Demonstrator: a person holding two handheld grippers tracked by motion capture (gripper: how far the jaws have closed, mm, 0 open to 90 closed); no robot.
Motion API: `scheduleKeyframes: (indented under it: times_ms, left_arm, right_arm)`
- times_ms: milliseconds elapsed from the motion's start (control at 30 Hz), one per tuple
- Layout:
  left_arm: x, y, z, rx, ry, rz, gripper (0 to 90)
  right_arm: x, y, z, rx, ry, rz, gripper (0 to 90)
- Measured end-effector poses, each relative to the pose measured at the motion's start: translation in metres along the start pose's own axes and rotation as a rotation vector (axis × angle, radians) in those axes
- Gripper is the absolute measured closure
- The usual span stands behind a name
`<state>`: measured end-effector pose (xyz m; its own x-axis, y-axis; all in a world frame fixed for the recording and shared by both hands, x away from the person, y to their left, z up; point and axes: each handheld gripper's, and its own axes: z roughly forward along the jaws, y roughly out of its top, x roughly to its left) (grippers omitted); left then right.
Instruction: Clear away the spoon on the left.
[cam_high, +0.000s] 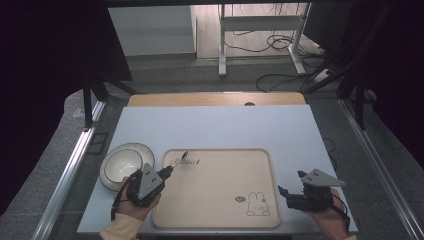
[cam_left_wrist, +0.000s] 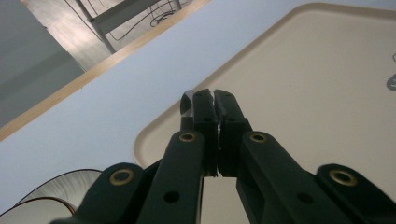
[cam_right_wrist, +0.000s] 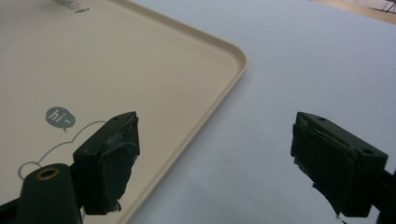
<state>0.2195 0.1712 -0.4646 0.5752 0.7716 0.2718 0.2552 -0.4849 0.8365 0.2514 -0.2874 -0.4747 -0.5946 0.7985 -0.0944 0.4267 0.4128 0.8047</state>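
One tool clamping spoon, other agape

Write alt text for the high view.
A person's left tongs hold a thin metal utensil over a beige tray on a pale table; right tongs wait open beside it. A white bowl sits left.

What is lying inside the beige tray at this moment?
Inside the beige tray only its own prints show: a rabbit drawing and lettering. The left hand-held gripper holds a thin metal utensil over the far-left corner; the spot beneath the left hand-held gripper is covered.
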Motion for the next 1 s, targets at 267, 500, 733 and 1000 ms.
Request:
scheduleKeyframes:
  times_ms: [267, 500, 733, 1000]
  left_arm:
    - [-0.006, -0.005, 0.008, 0.026, -0.019, 0.032, 89.5]
    - [-0.015, -0.006, 0.015, 0.078, -0.015, 0.106, 87.7]
    - [-0.025, -0.010, 0.020, 0.125, -0.037, 0.161, 83.6]
    - [-0.029, -0.015, 0.024, 0.172, -0.068, 0.171, 81.0]
  right_arm:
    - [0.000, 0.000, 0.000, -0.001, 0.008, -0.004, 15.9]
    - [-0.003, -0.002, 0.001, 0.007, 0.007, 0.001, 15.9]
    - [-0.003, -0.003, 0.001, 0.012, 0.005, 0.001, 15.9]
    - [-0.003, -0.003, 0.002, 0.016, 0.007, 0.001, 15.9]
